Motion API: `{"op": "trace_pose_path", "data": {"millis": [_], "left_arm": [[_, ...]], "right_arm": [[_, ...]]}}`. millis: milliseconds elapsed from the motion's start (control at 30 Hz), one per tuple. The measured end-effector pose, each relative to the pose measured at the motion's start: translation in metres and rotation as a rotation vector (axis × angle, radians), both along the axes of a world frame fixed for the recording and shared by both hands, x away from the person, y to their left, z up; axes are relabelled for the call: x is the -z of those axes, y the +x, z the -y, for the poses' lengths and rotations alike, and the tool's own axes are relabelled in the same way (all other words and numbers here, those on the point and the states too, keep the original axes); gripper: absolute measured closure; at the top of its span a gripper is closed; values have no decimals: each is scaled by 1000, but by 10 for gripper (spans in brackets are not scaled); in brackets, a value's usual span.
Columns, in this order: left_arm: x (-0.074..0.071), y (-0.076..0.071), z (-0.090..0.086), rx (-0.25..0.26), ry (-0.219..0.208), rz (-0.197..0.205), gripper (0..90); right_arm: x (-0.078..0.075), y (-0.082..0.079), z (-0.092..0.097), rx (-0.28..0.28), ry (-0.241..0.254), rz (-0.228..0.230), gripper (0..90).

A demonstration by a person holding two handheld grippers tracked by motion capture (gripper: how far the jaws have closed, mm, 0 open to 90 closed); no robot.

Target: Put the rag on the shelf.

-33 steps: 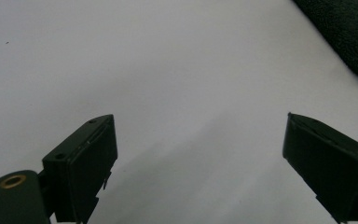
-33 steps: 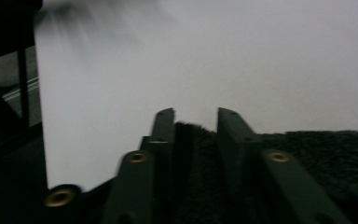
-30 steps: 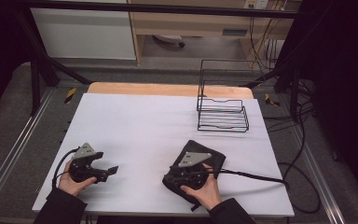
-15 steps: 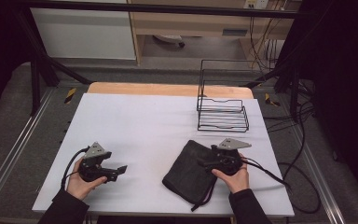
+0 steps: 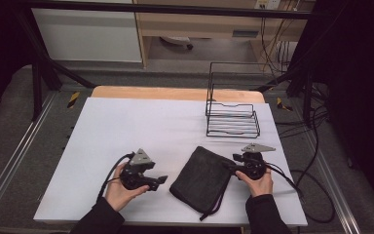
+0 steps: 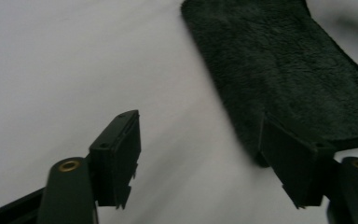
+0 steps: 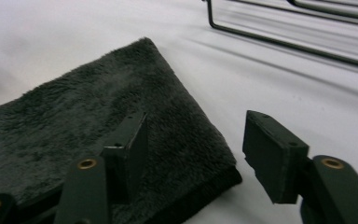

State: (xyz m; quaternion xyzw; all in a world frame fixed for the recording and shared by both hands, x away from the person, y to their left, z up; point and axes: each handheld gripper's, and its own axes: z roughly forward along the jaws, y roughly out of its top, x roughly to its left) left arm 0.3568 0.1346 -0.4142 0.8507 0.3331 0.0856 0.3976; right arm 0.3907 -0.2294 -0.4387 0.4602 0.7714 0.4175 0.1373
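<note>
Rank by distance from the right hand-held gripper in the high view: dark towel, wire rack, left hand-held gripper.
From the right hand-held gripper:
1. Dark towel, right beside its jaws, to its left.
2. Wire rack, farther back on the table, behind it.
3. Left hand-held gripper, beyond the towel, on the table's left half.

One white desk (image 5: 126,126) holds one folded dark fleecy cloth (image 5: 202,175) and one black wire rack (image 5: 232,119). Two hands hold two handheld grippers, one on the left (image 5: 161,181) and one on the right (image 5: 234,160), each with two black jaws.
</note>
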Motion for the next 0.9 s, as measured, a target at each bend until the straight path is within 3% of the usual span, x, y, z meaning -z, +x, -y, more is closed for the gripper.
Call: {"op": "trace_pose_path", "data": {"millis": [33,100,233,267,500,633,667,700,800,900], "left_arm": [[0,0,0,0,0,0,348],[9,1,16,31,40,-39,404],[20,-1,21,57,53,-73,506],[26,-3,21,67,46,-94,535],[31,-4,24,82,-15,-161,713],[31,-5,25,86,-15,-168,764],[31,-5,25,87,-16,-173,781],[31,-6,26,90,-21,-181,798],[29,-6,27,93,-10,-179,835],[26,-10,26,88,4,-181,851]], "right_arm": [[0,0,0,0,0,0,429],[4,1,1,11,-16,-26,480],[10,4,0,14,-38,-43,490],[12,7,-1,11,-43,-54,492],[17,8,-1,-4,-6,-80,567],[18,9,1,-13,22,-94,619],[17,10,0,-20,53,-128,715],[17,11,-1,-24,55,-134,731],[13,14,-3,-35,44,-154,761],[10,16,-7,-54,16,-126,771]]}}
